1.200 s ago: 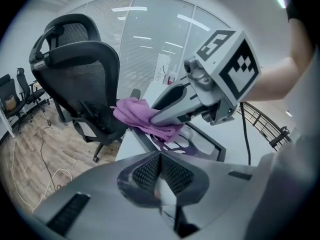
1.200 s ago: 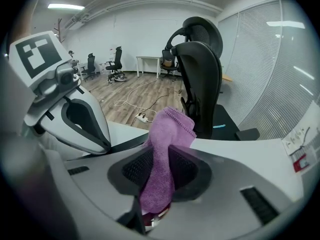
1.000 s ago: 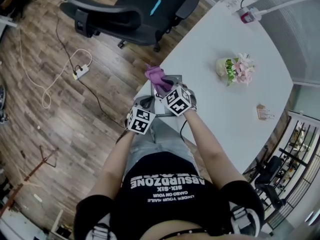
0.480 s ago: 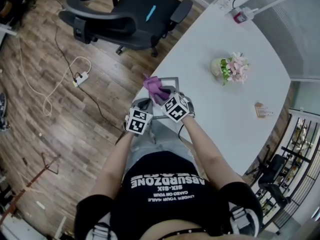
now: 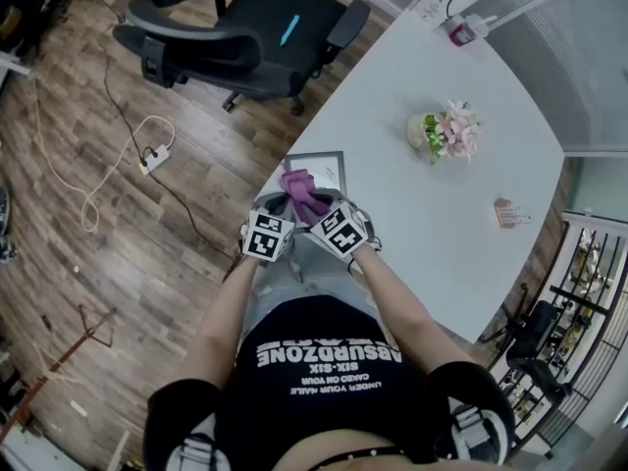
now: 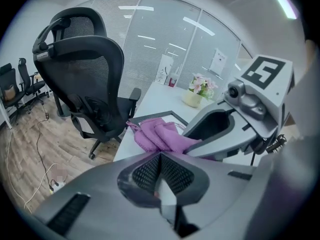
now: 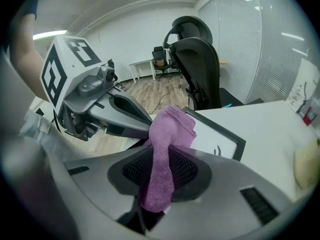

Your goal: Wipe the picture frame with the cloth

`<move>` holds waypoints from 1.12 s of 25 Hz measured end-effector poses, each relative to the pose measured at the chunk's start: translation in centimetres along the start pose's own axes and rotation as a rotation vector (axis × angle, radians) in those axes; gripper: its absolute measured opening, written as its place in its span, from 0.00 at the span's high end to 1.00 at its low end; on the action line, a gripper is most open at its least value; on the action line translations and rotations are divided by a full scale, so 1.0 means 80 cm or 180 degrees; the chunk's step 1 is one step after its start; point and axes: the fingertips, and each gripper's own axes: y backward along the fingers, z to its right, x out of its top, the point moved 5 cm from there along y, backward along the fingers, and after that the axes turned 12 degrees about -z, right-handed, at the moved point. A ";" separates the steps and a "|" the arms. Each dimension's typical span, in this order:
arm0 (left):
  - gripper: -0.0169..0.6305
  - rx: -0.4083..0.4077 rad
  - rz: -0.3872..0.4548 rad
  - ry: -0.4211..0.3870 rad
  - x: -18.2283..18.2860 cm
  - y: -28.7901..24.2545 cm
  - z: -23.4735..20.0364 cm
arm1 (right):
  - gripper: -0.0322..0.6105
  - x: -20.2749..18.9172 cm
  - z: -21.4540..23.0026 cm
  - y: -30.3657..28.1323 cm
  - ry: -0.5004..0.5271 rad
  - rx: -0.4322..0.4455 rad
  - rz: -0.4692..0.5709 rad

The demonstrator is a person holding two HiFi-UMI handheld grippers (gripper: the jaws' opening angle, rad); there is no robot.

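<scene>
A dark-rimmed picture frame point(image 5: 324, 168) lies flat on the white table point(image 5: 491, 86), close to its near-left edge. My right gripper point(image 5: 312, 204) is shut on a purple cloth point(image 5: 300, 190), which bunches past the jaws onto the frame's near part. In the right gripper view the cloth point(image 7: 169, 129) hangs through the right gripper point(image 7: 160, 156), with the frame point(image 7: 217, 140) behind it. My left gripper point(image 5: 275, 206) sits just left of the right one at the table's edge. Its jaws point(image 6: 161, 156) are closed, with nothing showing between them; the cloth point(image 6: 157, 134) lies just beyond.
A pot of pink flowers point(image 5: 444, 130) stands mid-table, and a small card point(image 5: 510, 214) lies to its right. A pink-topped item point(image 5: 459, 29) and paper sit at the far end. A black office chair point(image 5: 245, 27) stands left of the table, with a power strip point(image 5: 152, 153) on the wood floor.
The right gripper has drawn the cloth back toward me across the frame, so more of the frame's far part now shows. The left gripper has barely moved.
</scene>
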 end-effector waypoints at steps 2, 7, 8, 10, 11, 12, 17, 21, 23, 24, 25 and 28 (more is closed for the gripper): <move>0.95 0.0009 -0.0007 -0.0005 0.000 0.001 0.001 | 0.79 -0.007 -0.007 0.003 -0.0187 0.0062 -0.0044; 0.95 0.0027 0.0017 0.0003 0.000 0.000 0.001 | 0.79 -0.020 -0.022 0.007 -0.0382 0.0084 -0.0086; 0.95 0.0034 0.0019 0.0002 0.000 0.000 0.001 | 0.79 -0.021 -0.024 0.007 -0.0407 0.0084 -0.0079; 0.95 0.0052 0.0017 0.0000 0.000 0.000 0.001 | 0.79 -0.023 -0.026 0.007 -0.0428 0.0081 -0.0071; 0.95 0.0058 0.0015 0.0000 -0.001 0.000 0.001 | 0.79 -0.023 -0.027 0.007 -0.0419 0.0080 -0.0077; 0.95 0.0059 0.0014 0.0000 -0.001 0.000 0.001 | 0.79 -0.023 -0.027 0.007 -0.0403 0.0085 -0.0091; 0.95 0.0065 0.0009 -0.0028 -0.001 0.000 0.002 | 0.79 -0.020 -0.032 0.009 -0.0206 0.0060 -0.0149; 0.95 0.0067 -0.0003 -0.0076 0.000 -0.001 0.004 | 0.79 -0.024 -0.028 0.012 -0.0091 -0.0012 -0.0286; 0.95 0.0039 -0.0002 -0.0041 0.000 -0.001 0.004 | 0.79 -0.029 -0.026 0.013 -0.0083 -0.0032 -0.0342; 0.95 0.0025 0.0000 -0.0025 0.000 -0.001 0.003 | 0.79 -0.031 -0.024 0.014 -0.0077 -0.0045 -0.0361; 0.95 0.0016 -0.0001 -0.0022 0.000 -0.001 0.002 | 0.79 -0.032 -0.022 0.016 -0.0075 -0.0064 -0.0371; 0.95 0.0012 -0.0014 -0.0050 0.000 0.000 0.002 | 0.79 -0.039 -0.013 0.021 -0.0161 -0.0133 -0.0368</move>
